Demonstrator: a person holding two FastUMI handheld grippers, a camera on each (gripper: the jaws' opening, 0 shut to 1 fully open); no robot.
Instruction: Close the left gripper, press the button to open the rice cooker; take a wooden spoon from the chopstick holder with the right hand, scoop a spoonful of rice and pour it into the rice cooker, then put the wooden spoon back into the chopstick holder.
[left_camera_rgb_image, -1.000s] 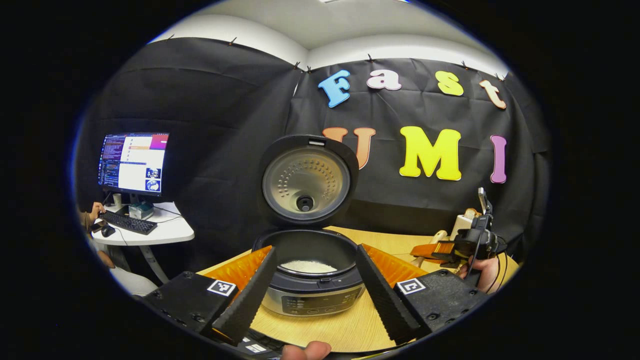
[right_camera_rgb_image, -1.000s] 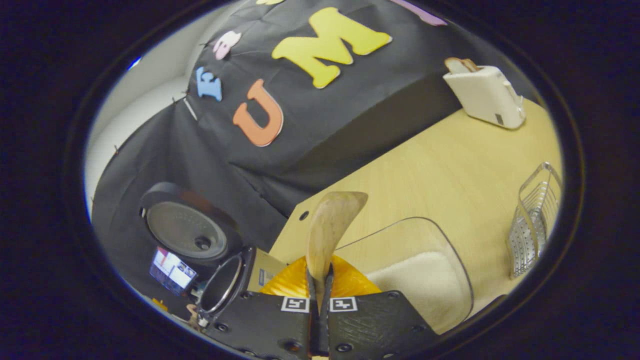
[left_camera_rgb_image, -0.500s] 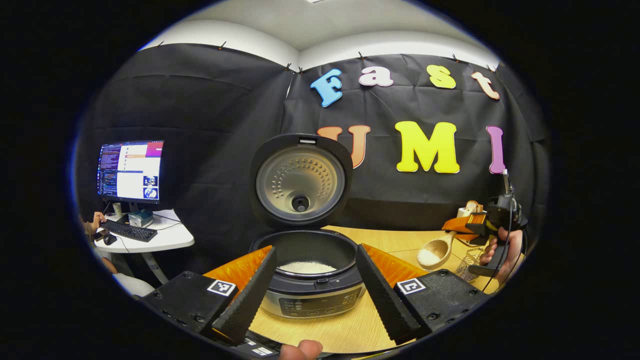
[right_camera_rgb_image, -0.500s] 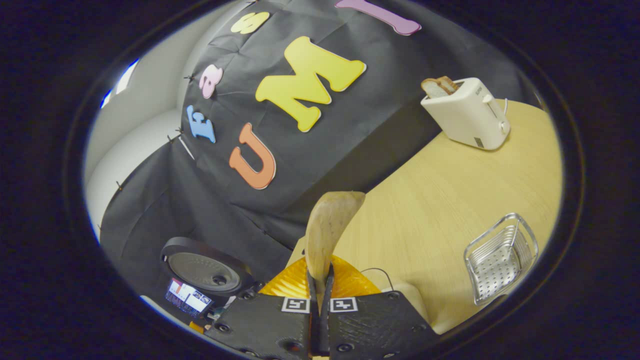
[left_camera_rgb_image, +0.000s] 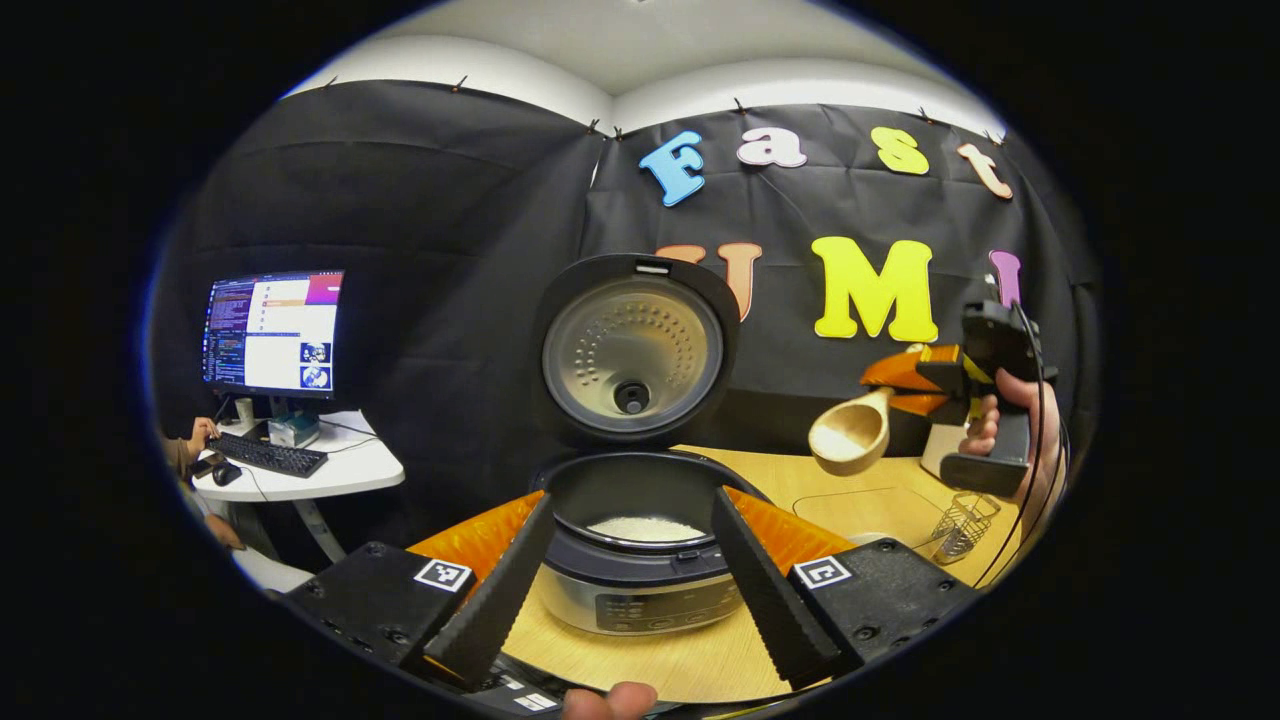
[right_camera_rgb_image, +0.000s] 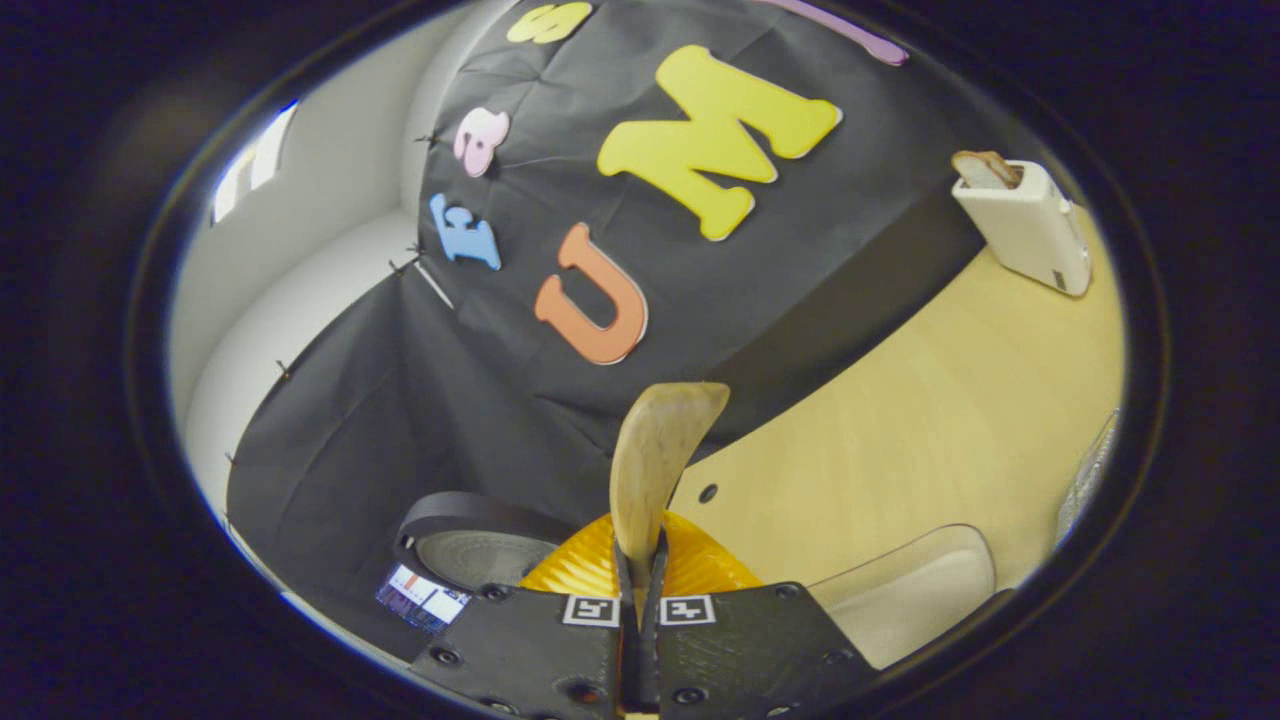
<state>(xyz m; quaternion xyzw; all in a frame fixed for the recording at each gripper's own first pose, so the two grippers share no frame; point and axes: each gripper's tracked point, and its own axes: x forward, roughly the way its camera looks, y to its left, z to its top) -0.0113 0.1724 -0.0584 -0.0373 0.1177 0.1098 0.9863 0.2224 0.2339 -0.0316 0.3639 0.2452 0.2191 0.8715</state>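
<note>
Wooden spoon (left_camera_rgb_image: 853, 432) pinched in right gripper (right_camera_rgb_image: 640, 560) fingers, raised above bench | left gripper (left_camera_rgb_image: 625, 575) fingers spread before open rice cooker (left_camera_rgb_image: 640, 540) | step: carrying scoop | next: tip into pot.

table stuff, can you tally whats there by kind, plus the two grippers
rice cookers: 1, lid open
wooden spoons: 1, held in the right gripper
clear rice containers: 1
wire chopstick holders: 1
toasters: 1
grippers: 2, counting the left gripper, open
total: 7
</note>
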